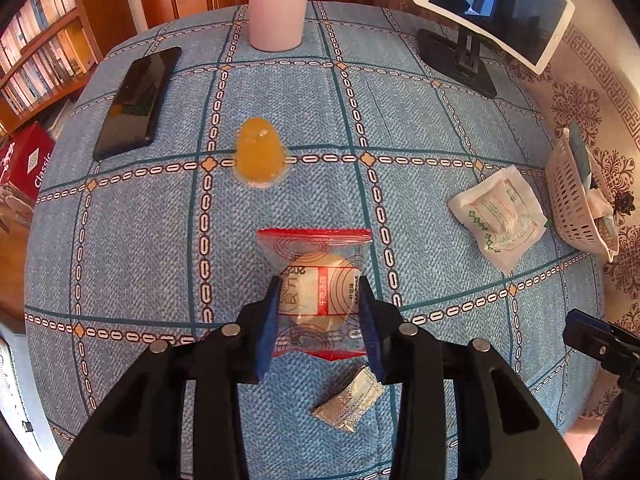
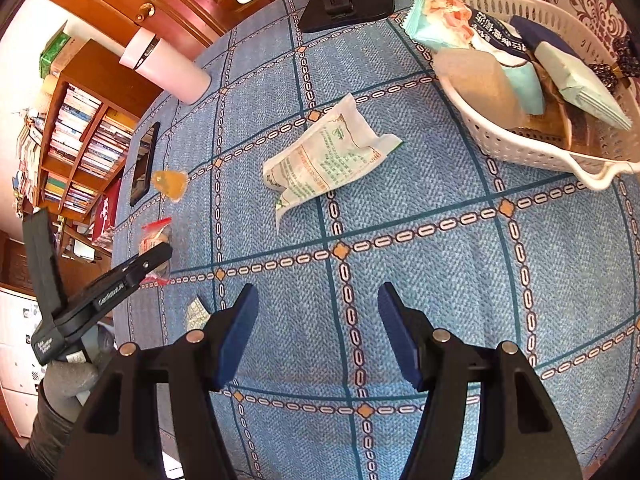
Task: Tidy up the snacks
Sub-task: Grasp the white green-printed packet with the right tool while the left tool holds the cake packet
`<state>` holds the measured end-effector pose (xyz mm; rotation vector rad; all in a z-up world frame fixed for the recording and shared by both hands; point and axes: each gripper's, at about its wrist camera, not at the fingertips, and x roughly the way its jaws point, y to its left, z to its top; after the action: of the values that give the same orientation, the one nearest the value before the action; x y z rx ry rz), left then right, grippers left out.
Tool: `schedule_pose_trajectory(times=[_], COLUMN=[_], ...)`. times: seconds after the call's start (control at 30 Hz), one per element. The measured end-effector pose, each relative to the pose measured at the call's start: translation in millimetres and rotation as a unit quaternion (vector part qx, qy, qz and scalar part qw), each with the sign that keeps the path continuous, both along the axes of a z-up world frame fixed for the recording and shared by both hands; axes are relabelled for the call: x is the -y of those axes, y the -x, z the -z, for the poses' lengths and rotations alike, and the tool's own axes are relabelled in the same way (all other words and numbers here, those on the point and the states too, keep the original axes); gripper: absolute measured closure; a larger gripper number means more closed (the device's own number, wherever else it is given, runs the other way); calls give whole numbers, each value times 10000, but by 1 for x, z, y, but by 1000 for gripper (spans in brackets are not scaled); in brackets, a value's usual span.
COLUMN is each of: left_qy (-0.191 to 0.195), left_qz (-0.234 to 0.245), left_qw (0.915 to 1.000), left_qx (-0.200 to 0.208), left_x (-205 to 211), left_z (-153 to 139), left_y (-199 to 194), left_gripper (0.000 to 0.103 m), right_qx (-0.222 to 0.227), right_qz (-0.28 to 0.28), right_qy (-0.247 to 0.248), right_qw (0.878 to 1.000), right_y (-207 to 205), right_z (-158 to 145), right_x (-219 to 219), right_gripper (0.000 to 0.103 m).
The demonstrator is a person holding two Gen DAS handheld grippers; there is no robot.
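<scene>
left hand-held gripper (image 1: 318,308): angled steeply down, pinching clear red-edged round-cake packet (image 1: 316,264) at 6 o'clock on blue patterned cloth surface (image 1: 420,200). right hand-held gripper (image 2: 318,330): spread, empty. white perforated plastic basket (image 2: 520,144) at 2 o'clock.

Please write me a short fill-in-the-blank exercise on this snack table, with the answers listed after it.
1. The left gripper is shut on the clear packet with ____ edges.
2. The right gripper is ____ and holds nothing.
3. The white basket already holds several ____.
4. The jelly cup is ____ in colour.

Answers: red; open; snack packets; orange
</scene>
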<state>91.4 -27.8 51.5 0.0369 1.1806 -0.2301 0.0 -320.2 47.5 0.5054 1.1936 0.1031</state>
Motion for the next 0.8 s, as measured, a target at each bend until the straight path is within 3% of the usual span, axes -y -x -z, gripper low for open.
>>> schedule_pose_trajectory(times=[0.1,0.33,0.6,0.8], left_qy=[55,126,207,296], left_qz=[-91,-346,-696,-960], left_qw=[9999,9992,9971,9948], left_qx=[64,152,211,193], left_x=[-13,-45,-83,-102], left_z=[-9,-23,-30,-30], left_y=[2,9,20,25], left_gripper=[65,65,65,65], right_qx=[-40,-60,-216,-207], right_qz=[185,406,475,76], right_qy=[-213,-272,245,980], right_qw=[9996,9988,9983,9949], right_y=[-19,-59,-103,-128], right_z=[7,16,28,31], right_x=[0,-10,-22,-42], right_gripper=[34,33,33,33])
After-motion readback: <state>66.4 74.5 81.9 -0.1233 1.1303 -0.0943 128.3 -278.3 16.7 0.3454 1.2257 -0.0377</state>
